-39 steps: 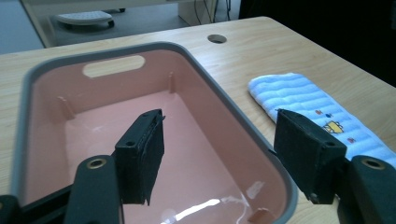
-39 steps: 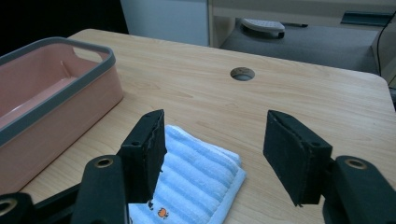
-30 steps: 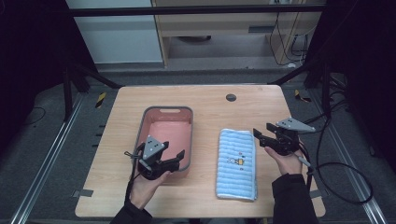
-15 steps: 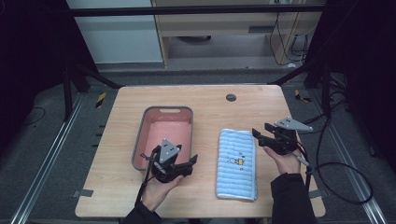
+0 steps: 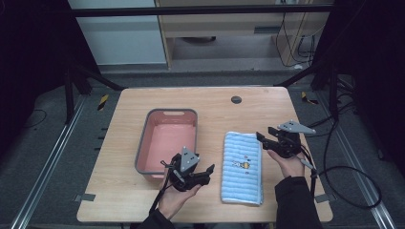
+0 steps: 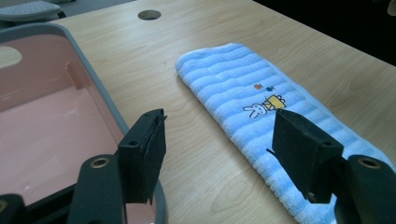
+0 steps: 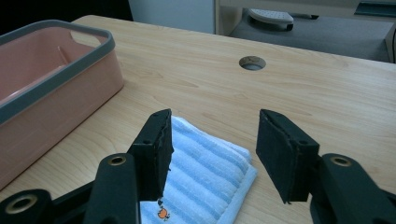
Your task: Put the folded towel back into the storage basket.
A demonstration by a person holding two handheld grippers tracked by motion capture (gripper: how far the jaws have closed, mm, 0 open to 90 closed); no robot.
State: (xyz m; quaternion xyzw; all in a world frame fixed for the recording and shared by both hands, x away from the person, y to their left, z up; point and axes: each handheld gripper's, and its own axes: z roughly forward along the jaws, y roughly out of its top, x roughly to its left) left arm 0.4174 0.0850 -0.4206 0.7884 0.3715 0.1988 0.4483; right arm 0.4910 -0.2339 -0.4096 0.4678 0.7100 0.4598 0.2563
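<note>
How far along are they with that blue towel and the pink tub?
Nothing looks done yet: the folded blue striped towel lies flat on the table, and the pink tub beside it is empty. In hand: the left tongs point at its near end and the right tongs, just closing, at its far corner; neither touches it. Gripping and moving the towel are probably left.

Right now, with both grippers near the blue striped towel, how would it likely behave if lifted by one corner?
The towel is a folded, ribbed cloth lying flat on the table, so it would probably sag and perhaps unfold. It looks light for its size. Its soft pile should grip well, though a pinch by the right gripper at the far edge may catch only the top layer.
</note>
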